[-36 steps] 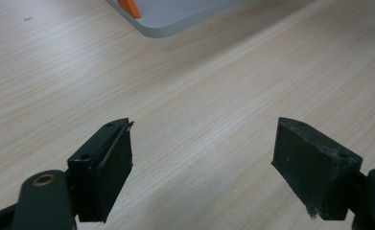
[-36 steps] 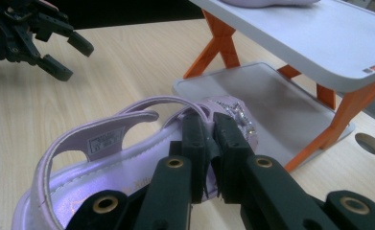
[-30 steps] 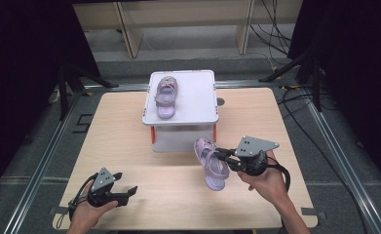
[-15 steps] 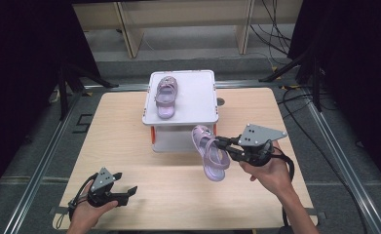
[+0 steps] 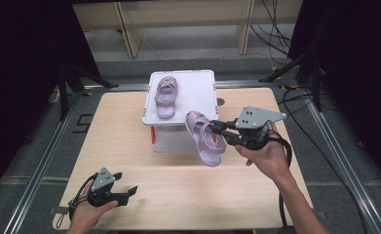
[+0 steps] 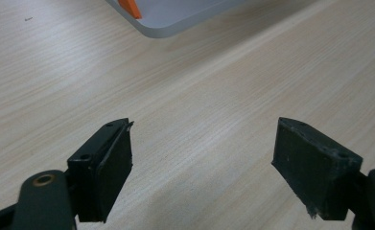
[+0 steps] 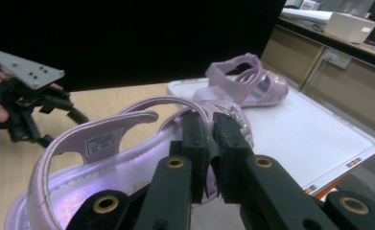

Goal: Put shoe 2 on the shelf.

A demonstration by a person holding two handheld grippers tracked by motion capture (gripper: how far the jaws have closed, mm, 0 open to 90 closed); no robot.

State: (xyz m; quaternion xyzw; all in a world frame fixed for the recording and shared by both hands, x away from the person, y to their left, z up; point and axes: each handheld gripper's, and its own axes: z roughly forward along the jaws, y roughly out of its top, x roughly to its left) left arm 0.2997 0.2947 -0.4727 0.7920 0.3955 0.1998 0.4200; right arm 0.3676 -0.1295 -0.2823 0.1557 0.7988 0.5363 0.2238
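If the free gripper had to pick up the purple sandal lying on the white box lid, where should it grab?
Probably the raised heel strap of the purple sandal on the white box lid. It arches clear of the sole, so open jaws could close across it from above. The left gripper is open.

A wooden table point(image 5: 129, 141) stands on grey floor point(image 5: 193, 48), with cables point(image 5: 276, 29) behind.

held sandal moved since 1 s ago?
Yes. The held sandal, clamped in the right gripper, has gone up and toward the white box; its toe now overlaps the box's front edge in the high view.
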